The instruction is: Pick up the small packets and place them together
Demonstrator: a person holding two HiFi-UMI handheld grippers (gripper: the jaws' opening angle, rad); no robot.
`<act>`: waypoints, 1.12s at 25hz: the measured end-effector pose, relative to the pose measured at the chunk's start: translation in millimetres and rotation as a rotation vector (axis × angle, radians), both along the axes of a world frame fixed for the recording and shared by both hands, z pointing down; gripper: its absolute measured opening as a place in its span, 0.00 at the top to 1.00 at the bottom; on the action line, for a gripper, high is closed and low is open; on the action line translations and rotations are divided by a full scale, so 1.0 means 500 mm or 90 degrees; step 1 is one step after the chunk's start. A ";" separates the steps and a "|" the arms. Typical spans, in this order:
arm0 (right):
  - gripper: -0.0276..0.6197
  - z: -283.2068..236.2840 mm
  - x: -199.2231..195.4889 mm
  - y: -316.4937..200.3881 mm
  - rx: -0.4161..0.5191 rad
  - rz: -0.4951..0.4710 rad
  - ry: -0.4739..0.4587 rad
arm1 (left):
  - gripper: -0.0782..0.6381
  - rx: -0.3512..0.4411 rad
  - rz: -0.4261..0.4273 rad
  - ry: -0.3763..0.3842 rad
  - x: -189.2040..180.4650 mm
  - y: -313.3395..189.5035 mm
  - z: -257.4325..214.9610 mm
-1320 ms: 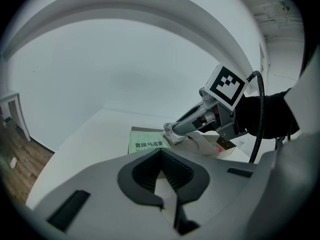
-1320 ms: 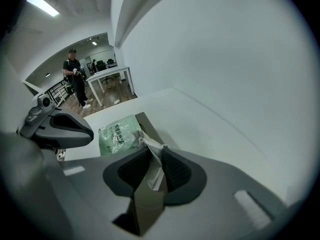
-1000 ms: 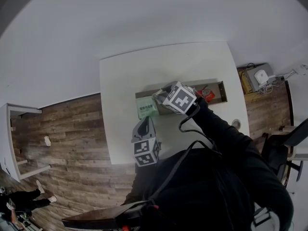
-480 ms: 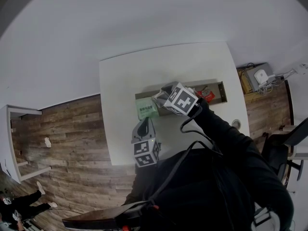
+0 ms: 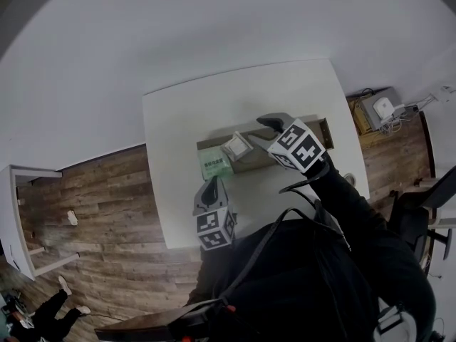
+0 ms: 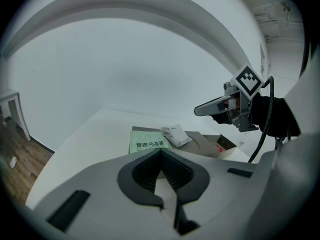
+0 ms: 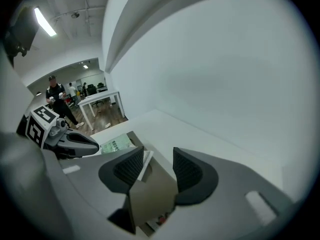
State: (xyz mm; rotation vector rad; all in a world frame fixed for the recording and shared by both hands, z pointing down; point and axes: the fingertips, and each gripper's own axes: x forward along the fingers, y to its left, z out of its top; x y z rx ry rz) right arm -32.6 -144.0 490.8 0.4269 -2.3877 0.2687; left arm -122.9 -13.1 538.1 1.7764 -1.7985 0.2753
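1. Nearest the body: left gripper (image 5: 211, 189), jaws clenched together on nothing, parked over the near part of the plain white table (image 5: 178, 120).
2. Just past it: flat green packet with a printed label (image 5: 214, 164), at the left end of the shallow brown cardboard tray (image 5: 322, 130). Partly over the tray's near edge, by the look of it.
3. At the green packet's far corner, touching and maybe overlapping: small crumpled white packet (image 5: 236, 147), lying free. Covered by the right gripper a second ago, uncovered now.
4. Further right, above the tray: right gripper (image 5: 265, 123), jaws released and just been opening, nothing between the pads but tray floor below. Off to the right of where it hung a second ago.
5. Reading of that change: white packet dropped beside the green one, so that pair counts as together. One placement done.
6. Far right end of the tray: small red-marked thing (image 6: 220, 144), too small to say whether a packet. If so, probably the next pick, and an easy one with the right gripper already wide open nearby.
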 end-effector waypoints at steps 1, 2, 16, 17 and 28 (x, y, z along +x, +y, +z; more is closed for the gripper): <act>0.72 -0.009 0.027 -0.015 0.008 0.021 -0.004 | 0.89 0.000 0.001 -0.001 0.000 -0.001 0.001; 0.72 -0.014 0.055 -0.031 0.013 0.042 -0.004 | 0.89 0.000 0.003 -0.001 0.001 -0.003 0.001; 0.69 0.100 0.348 -0.065 -0.063 0.181 0.126 | 0.89 -0.004 0.015 -0.008 0.018 -0.002 -0.002; 0.69 0.118 0.356 -0.062 -0.073 0.184 0.136 | 0.89 -0.004 0.015 -0.009 0.019 -0.002 -0.003; 0.69 0.235 0.399 -0.048 -0.150 0.196 0.227 | 0.89 -0.009 0.009 -0.012 0.012 0.002 0.002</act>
